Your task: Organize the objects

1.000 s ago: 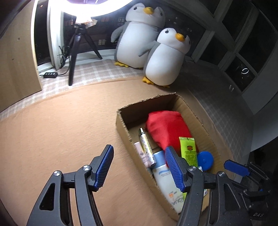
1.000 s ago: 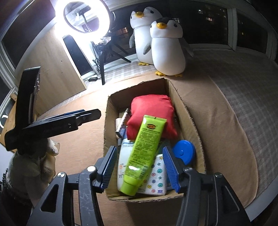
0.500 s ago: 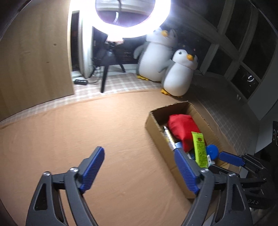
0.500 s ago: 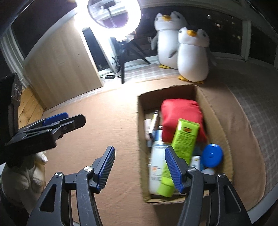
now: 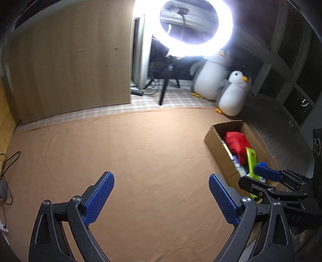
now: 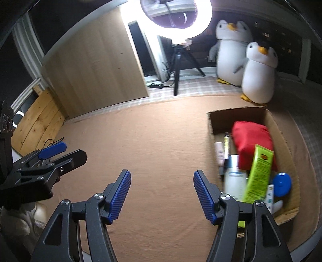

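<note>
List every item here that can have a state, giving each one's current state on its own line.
left gripper: open, empty.
right gripper: open, empty.
cardboard box: open-topped, filled.
green tube: lying atop the other contents.
red pouch: inside box.
ring light: switched on.

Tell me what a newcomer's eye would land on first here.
The glaring ring light at the back, then two plush penguins beside it. At right, a cardboard box packed with a red pouch and a green tube; both open grippers hover over bare tan cloth.
</note>
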Tool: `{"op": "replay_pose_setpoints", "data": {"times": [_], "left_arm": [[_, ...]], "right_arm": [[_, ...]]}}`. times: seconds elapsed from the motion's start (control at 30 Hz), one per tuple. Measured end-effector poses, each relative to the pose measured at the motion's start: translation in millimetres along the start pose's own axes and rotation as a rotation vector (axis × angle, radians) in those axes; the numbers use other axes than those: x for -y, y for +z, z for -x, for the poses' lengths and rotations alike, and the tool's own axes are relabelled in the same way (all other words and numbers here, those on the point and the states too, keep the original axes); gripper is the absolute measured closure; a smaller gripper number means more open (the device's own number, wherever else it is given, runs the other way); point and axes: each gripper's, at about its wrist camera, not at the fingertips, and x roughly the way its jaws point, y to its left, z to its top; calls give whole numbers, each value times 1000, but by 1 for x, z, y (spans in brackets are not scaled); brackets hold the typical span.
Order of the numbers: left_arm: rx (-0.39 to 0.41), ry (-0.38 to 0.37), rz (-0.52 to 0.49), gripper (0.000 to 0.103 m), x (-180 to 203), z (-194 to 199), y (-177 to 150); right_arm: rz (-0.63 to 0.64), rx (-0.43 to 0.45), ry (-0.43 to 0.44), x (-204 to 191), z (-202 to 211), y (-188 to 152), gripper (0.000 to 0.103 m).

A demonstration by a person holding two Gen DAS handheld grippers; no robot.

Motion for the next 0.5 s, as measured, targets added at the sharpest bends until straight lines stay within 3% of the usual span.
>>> {"op": "replay_pose_setpoints", "data": {"times": [0.5], "left_arm": [[-28, 113, 118, 1, -84, 33, -38]], "right_arm": [[55, 18, -16, -73, -20, -6, 33]]}}
